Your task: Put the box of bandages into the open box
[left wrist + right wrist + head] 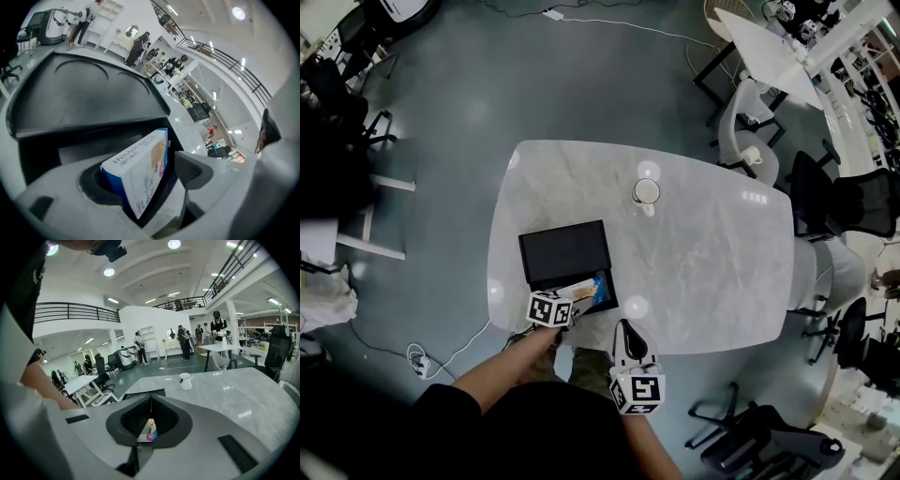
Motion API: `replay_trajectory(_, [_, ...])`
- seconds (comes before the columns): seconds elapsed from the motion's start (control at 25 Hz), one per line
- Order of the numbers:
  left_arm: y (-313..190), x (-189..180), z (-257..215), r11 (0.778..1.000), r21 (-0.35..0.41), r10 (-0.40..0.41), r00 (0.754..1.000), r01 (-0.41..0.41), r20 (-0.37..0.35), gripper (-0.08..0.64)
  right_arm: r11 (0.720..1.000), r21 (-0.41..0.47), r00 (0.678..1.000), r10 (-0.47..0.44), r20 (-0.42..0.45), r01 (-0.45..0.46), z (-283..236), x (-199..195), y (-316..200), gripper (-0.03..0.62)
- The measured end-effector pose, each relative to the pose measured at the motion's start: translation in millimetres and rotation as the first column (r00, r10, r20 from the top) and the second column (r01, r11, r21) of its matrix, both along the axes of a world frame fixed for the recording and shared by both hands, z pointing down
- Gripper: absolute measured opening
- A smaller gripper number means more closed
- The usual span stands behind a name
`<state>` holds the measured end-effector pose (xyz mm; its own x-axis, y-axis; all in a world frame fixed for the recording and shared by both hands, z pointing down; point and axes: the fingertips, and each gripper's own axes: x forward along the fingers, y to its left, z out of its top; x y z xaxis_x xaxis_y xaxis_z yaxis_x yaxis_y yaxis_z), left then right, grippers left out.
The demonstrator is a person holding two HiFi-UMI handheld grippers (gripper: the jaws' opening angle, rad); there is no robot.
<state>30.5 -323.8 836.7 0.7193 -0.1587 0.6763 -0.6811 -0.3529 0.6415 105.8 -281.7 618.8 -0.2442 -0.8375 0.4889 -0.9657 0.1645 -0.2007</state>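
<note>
Left gripper (140, 182) has its jaws apart, with the box of bandages (140, 161) loose between them. It is light, stiff card, I judge, so grip the broad faces gently.

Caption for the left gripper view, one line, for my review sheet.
Open left tongs on either side of a tilted bandage box leaning inside the open black box.

White-and-blue cardboard bandage box (140, 173): white faces, blue edges, dark print, peach & pink pic. Matt-black open rectangular box (565, 253): black in & out. Pale grey marbled tabletop (703, 262): faint veining, glossy spots. White ceramic mug (646, 192). Grey-teal smooth floor (534, 84).
</note>
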Motion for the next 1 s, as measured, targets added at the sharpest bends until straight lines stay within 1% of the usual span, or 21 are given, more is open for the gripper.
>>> replay_trajectory(0.12, [-6, -5, -5, 0.999, 0.051, -0.012, 1.000, 0.011, 0.021, 0.370, 1.000, 0.006, 1.000, 0.004, 0.010, -0.004, -1, 3, -2, 0.012])
replay_trajectory(0.24, [-10, -14, -9, 0.995, 0.099, -0.033, 0.998, 0.027, 0.051, 0.378, 1.000, 0.012, 1.000, -0.006, 0.015, 0.006, -3, 6, -2, 0.012])
replay_trajectory(0.44, [-12, -30, -15, 0.988, 0.132, -0.091, 0.993, 0.080, 0.079, 0.390, 0.999, 0.025, 0.999, -0.029, 0.019, 0.028, -8, 13, -1, 0.012])
replay_trajectory(0.6, [-9, -41, -25, 0.981, 0.162, -0.120, 0.988, 0.103, 0.101, 0.393, 0.999, 0.032, 0.999, -0.044, 0.031, 0.043, -14, 19, 2, 0.012])
replay_trajectory(0.76, [-2, -49, -26, 0.974, 0.198, -0.142, 0.982, 0.115, 0.127, 0.395, 0.998, 0.047, 0.999, -0.046, 0.021, 0.045, -14, 31, 2, 0.012])
replay_trajectory(0.84, [-1, -52, -30, 0.969, 0.210, -0.161, 0.979, 0.132, 0.126, 0.397, 0.997, 0.054, 0.998, -0.054, 0.024, 0.053, -15, 36, 1, 0.012])
replay_trajectory(0.92, [-1, -55, -44, 0.957, 0.233, -0.202, 0.974, 0.175, 0.098, 0.397, 0.995, 0.066, 0.997, -0.077, 0.030, 0.074, -19, 36, 1, 0.012])
replay_trajectory(0.96, [-1, -57, -56, 0.945, 0.259, -0.228, 0.971, 0.202, 0.077, 0.397, 0.993, 0.076, 0.995, -0.091, 0.032, 0.089, -22, 35, 1, 0.013])
replay_trajectory(1.0, [-1, -59, -70, 0.927, 0.296, -0.255, 0.965, 0.229, 0.053, 0.397, 0.991, 0.087, 0.994, -0.105, 0.032, 0.102, -26, 34, 1, 0.012])
